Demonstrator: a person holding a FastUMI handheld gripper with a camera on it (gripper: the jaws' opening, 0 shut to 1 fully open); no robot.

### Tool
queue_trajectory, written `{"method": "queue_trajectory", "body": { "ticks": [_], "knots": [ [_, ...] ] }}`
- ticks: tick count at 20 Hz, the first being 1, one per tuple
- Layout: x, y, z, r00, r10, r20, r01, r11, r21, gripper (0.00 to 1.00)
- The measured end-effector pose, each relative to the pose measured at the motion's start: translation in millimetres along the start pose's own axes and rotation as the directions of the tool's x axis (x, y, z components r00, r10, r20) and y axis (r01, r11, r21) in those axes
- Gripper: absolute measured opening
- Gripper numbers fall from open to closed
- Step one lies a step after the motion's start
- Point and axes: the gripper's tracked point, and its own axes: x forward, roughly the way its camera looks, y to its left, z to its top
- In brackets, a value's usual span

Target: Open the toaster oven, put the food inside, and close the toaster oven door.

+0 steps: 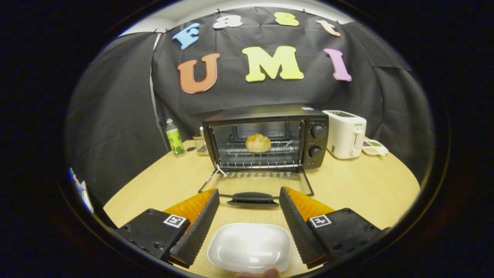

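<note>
The tongs (249,200) stand wide open and hold nothing, their ridged fingers (200,227) apart on either side of an empty white plate (249,247) that lies on the counter (366,185) near its front edge. Just ahead of the fingertips is the handle (252,197) of the toaster oven (266,137) door (258,181), which is folded down flat. The bread roll (257,143) sits inside on the wire rack. A white toaster (345,133) stands beside the oven toward the counter's back edge, a green bottle (174,138) on the other side.

Gripper (249,197) fingers spread wide over white plate (249,247) — bun (258,143) inside open toaster oven (266,137)
</note>
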Motion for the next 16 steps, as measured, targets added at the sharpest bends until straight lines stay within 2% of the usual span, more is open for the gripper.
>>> {"method": "queue_trajectory", "body": {
  "ticks": [6, 10, 16],
  "knots": [
    [28.8, -2.2, -46.6, 0.989, -0.035, -0.144, 0.032, 0.999, -0.028, 1.0],
    [44.4, -7.4, -56.1, 0.98, -0.073, -0.186, 0.069, 0.997, -0.03, 1.0],
    [67.6, -4.9, -71.6, 0.962, -0.084, -0.259, 0.072, 0.996, -0.055, 1.0]
  ]
}}
